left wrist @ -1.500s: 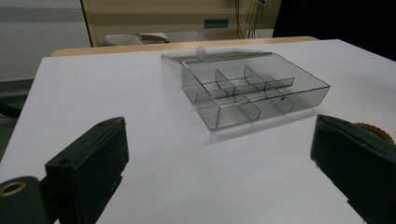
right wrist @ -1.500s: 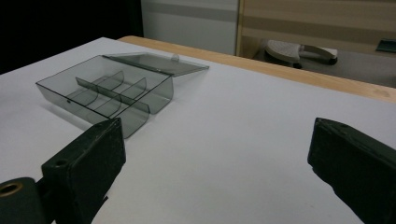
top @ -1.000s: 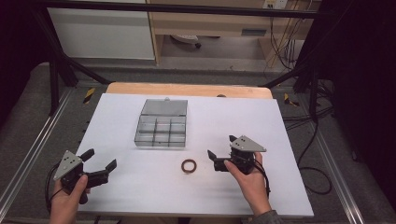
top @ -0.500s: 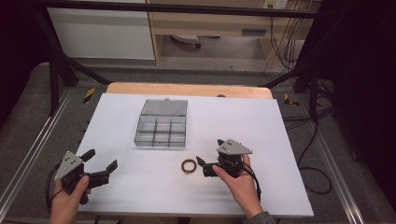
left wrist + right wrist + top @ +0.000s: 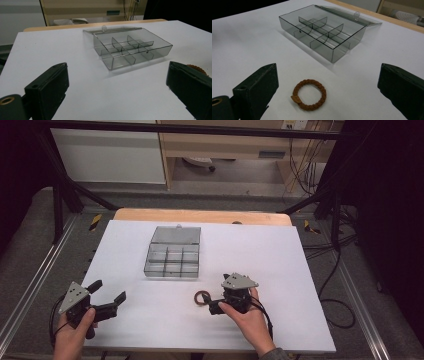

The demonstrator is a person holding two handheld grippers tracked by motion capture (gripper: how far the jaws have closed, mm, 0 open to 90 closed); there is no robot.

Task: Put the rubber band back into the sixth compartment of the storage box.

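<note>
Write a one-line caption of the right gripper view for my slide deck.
Open right tool poised over a brown braided ring on the white table, clear divided box beyond with lid open.

Hair tie [image 5: 202,298] before compartment box [image 5: 172,256], on table [image 5: 300,285]

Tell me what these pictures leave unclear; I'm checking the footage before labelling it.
- Brown braided hair ring: in the left gripper view, one black jaw covers all but its edge.
- Clear plastic compartment box: in the high view its dividers are too small to count surely.
- Right hand-held gripper: in the high view its grey plate and the hand hide how the jaws stand.
- Left hand-held gripper: jaw tips cut off by the bottom edge.
</note>
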